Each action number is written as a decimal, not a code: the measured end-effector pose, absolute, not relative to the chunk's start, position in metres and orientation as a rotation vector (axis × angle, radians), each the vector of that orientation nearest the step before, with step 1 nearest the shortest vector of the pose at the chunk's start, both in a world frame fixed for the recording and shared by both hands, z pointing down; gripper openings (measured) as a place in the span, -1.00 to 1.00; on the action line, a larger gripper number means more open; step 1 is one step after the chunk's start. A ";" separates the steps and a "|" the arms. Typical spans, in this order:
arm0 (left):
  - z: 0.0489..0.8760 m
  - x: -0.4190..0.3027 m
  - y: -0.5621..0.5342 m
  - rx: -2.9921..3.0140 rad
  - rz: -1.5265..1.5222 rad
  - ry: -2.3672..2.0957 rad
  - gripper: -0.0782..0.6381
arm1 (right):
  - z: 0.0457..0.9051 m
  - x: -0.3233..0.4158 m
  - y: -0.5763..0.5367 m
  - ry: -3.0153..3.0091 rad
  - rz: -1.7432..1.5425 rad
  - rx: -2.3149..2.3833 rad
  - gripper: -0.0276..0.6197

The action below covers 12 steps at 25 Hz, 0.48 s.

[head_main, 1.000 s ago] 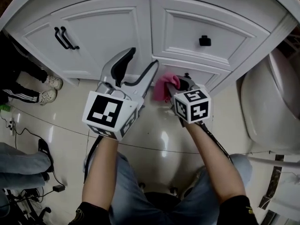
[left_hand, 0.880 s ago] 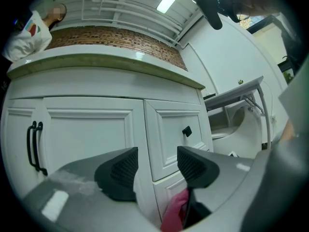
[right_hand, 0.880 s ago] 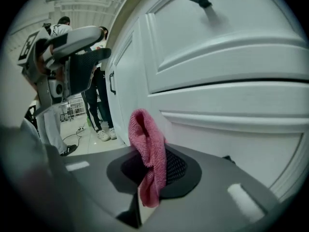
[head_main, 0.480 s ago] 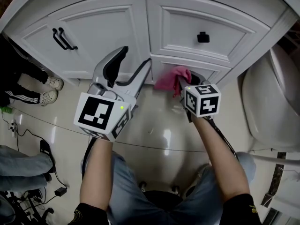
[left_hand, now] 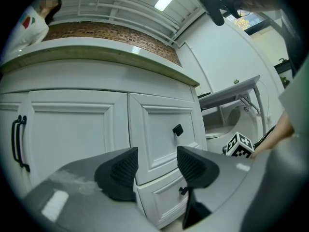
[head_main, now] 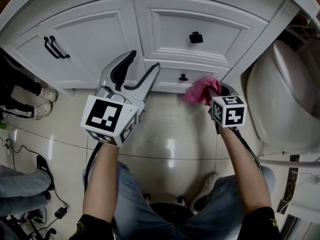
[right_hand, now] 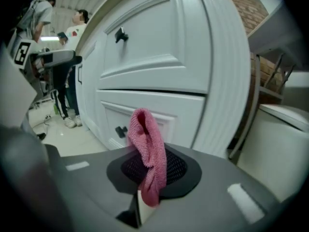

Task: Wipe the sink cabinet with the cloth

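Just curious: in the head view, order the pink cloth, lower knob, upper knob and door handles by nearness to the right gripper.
1. Pink cloth, clamped in the right gripper.
2. Lower knob, just left.
3. Upper knob, above.
4. Door handles, far left.

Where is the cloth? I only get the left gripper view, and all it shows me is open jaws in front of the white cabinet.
Observer: The pink cloth is pinched in the right gripper, jaws shut on it.
Operator: Which part of the cabinet is it at?
Observer: In the head view it is by the lower drawer, to the right of the drawer's black knob.
Operator: Anything on the floor I should know about?
Observer: A bystander's legs in striped trousers stand left of the cabinet, well away from both grippers.
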<state>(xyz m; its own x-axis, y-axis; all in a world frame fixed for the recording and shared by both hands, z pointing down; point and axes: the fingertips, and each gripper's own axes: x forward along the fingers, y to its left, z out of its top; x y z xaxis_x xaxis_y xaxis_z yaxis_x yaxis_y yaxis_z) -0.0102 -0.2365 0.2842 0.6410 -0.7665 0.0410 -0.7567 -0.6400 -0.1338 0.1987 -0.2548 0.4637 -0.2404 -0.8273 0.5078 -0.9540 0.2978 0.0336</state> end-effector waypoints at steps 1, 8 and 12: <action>0.283 -0.009 -0.237 -2.754 -0.133 1.284 -0.07 | 0.465 0.215 -0.253 -2.087 0.386 1.621 -0.81; 0.280 -0.010 -0.236 -2.748 -0.121 1.283 -0.07 | 0.475 0.245 -0.255 -2.012 0.434 1.720 -0.81; 0.278 -0.024 -0.238 -2.737 -0.107 1.334 -0.07 | 0.500 0.172 -0.253 -2.133 0.501 1.538 -0.81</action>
